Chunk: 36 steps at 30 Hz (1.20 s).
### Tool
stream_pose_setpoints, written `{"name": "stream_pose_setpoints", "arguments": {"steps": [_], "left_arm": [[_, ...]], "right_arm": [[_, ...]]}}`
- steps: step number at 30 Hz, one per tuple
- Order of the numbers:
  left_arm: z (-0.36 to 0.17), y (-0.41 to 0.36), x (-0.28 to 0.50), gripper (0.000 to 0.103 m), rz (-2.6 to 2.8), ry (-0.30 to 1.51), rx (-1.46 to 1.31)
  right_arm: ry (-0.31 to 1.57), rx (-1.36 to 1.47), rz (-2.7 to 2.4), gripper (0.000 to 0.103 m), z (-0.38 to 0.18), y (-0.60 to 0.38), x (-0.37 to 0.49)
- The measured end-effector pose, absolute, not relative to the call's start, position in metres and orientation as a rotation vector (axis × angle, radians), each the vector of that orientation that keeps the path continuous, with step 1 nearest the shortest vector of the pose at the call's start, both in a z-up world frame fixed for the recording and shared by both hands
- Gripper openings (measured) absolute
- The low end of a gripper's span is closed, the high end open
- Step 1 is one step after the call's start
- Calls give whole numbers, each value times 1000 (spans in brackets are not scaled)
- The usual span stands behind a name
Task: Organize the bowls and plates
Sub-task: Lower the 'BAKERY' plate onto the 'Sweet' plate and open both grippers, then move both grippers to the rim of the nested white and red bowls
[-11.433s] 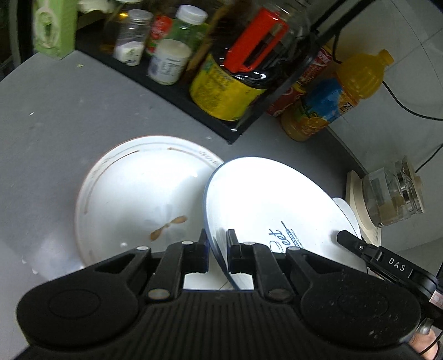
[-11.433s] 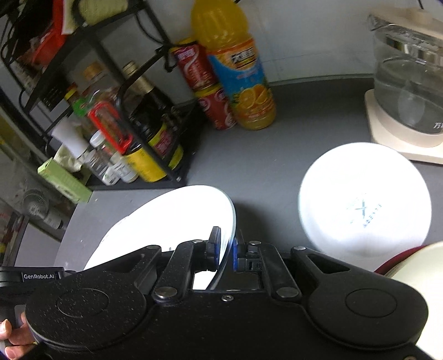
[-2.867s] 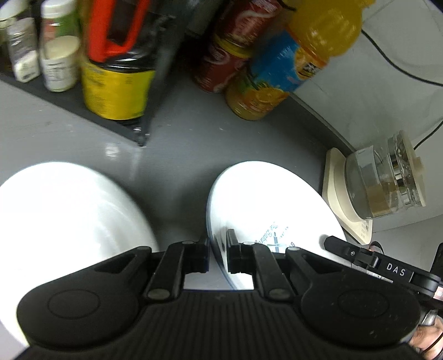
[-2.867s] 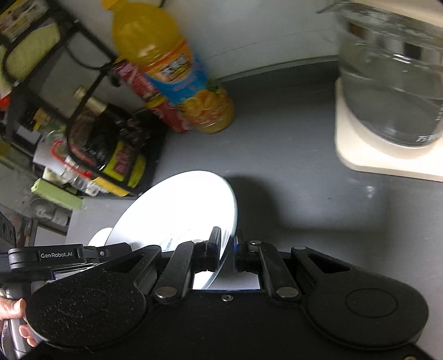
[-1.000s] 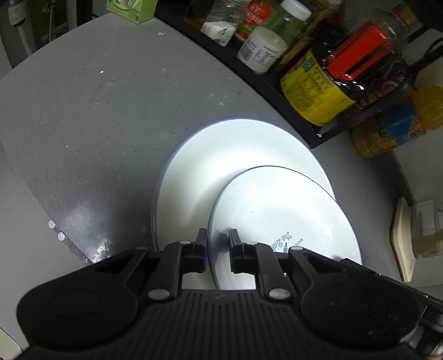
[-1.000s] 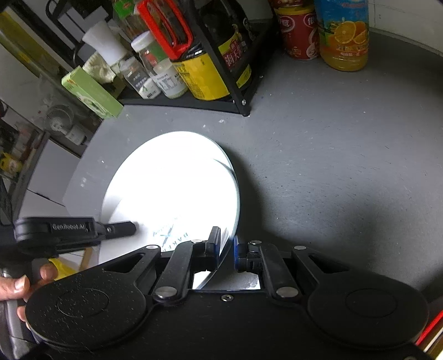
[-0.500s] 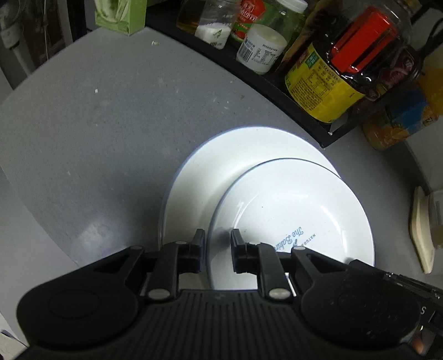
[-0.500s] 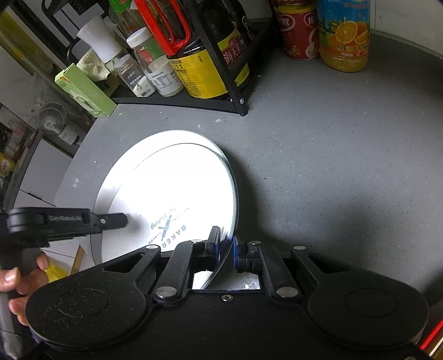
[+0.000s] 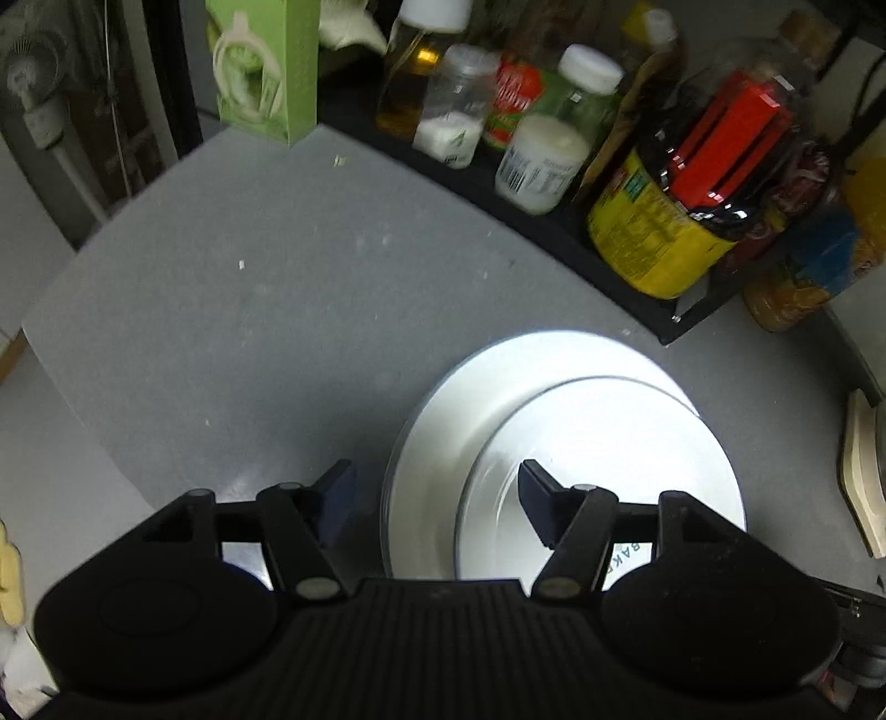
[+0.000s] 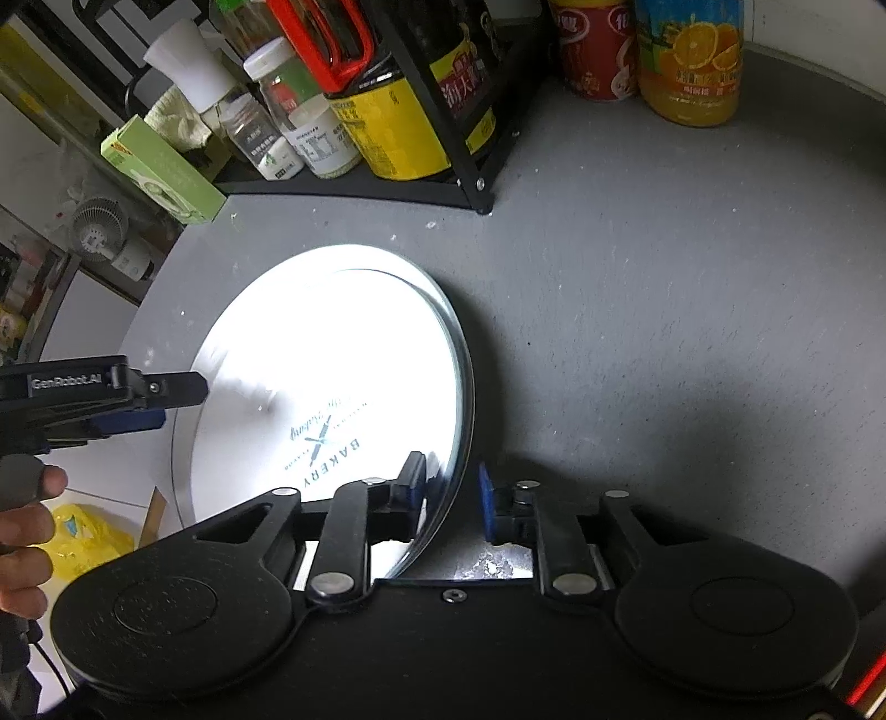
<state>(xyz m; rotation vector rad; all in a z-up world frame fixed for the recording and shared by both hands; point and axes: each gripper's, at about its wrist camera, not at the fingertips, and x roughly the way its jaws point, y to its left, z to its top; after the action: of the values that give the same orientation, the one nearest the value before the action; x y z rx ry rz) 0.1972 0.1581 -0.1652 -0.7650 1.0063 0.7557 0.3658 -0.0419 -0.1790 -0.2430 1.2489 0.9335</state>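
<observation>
Grey counter (image 9: pixel 232 310): stacked plates (image 9: pixel 443 443), black rack (image 10: pixel 354 185), green box (image 9: pixel 271 66), juice bottle (image 10: pixel 689 61), red cans (image 10: pixel 595 50).

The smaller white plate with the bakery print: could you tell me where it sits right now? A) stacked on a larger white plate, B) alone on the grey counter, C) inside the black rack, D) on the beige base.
A: the smaller plate lies on the larger plate, whose rim shows around it on the counter.

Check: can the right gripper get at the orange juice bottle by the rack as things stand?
Probably yes. The right gripper has just been opening, its pads off the plate rim between them. Bare grey counter lies between it and the orange juice bottle; only the red cans crowd one side.
</observation>
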Motion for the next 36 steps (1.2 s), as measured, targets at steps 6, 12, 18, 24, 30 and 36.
{"name": "stream_pose_setpoints", "arguments": {"steps": [6,12,18,24,30,36], "left_arm": [[-188,166,193,58,780,1038,-819],[-189,170,185,47,758,978,-867],[-188,170,184,43,774,969,-857],[-188,171,185,43,794,974,-849],[-169,158,190,46,813,969,-792],[-145,143,202,62,787,964,-740]], "right_arm": [[1271,-250,933,28,-186,-37,367],[1265,-270,944,29,-188,-32,366],[1271,-266,956,30,-190,-29,363],[1243,-270,959,39,-184,-36,360],[1221,-171,960,62,-163,-56,363],[1168,-106,946,84,-139,-79,362]]}}
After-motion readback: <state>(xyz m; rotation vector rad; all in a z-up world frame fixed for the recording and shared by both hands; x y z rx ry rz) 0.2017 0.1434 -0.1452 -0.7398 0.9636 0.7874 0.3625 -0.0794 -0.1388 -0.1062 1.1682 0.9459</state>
